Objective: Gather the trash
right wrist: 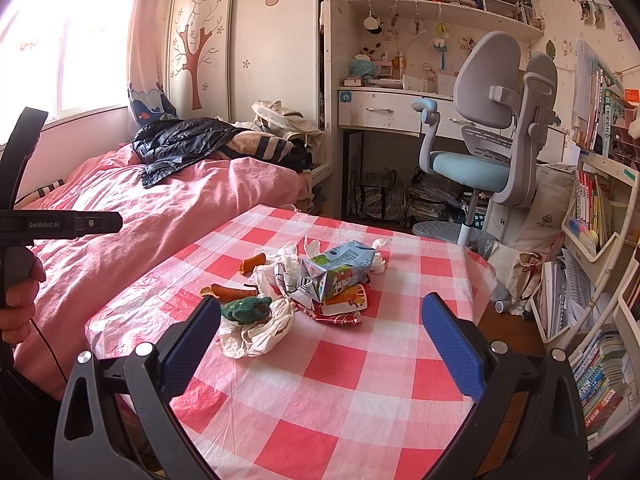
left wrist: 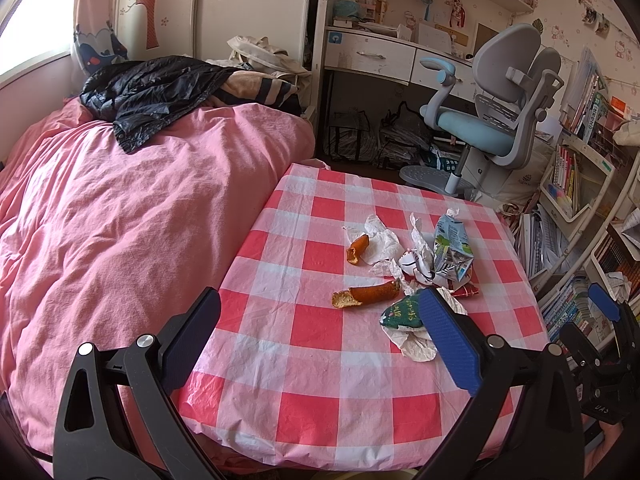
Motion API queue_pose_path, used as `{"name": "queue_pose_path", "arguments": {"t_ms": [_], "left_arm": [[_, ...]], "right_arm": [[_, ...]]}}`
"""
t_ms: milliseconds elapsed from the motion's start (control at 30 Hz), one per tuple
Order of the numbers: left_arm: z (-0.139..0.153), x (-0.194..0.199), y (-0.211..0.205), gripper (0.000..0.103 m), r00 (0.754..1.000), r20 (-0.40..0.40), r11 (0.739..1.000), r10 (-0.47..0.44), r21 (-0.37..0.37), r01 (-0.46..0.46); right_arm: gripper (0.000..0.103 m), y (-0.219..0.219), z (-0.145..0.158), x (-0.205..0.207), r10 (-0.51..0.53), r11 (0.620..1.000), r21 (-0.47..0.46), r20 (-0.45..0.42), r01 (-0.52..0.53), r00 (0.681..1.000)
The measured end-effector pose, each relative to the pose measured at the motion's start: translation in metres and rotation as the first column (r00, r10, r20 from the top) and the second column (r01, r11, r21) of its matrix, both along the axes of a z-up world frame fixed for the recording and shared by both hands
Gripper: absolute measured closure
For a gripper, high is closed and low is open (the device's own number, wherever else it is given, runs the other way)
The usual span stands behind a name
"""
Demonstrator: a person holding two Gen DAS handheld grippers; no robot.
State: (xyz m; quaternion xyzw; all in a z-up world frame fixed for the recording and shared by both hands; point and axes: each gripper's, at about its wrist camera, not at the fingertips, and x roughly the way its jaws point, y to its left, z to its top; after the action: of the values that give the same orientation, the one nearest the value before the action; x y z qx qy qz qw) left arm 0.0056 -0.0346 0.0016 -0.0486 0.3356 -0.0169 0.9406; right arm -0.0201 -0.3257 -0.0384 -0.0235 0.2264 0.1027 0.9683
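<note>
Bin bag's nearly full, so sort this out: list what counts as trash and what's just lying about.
Trash: milk carton, orange peel, green wrapper, crumpled paper, red wrapper.
Lying about: black jacket, desk chair, books.

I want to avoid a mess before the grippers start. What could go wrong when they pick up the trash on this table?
1. The milk carton lies on crumpled tissues and wrappers; pulling it may drag or scatter them.
2. The carton is torn open; any liquid left inside could spill on the tablecloth.
3. The orange peels are thin and curved, so the open left gripper may slip and push them toward the bed.
</note>
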Motion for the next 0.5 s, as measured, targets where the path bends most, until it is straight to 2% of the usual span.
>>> {"name": "queue_pose_path", "arguments": {"t_ms": [500], "left_arm": [[-0.0001,0.0,-0.0006,0.007,1.0,-0.001,1.0,0.0,0.0,0.0]], "right_arm": [[0.006,0.0001,0.0004,0.0005,0.001,1.0,-0.001,-0.001,-0.001,1.0]]}}
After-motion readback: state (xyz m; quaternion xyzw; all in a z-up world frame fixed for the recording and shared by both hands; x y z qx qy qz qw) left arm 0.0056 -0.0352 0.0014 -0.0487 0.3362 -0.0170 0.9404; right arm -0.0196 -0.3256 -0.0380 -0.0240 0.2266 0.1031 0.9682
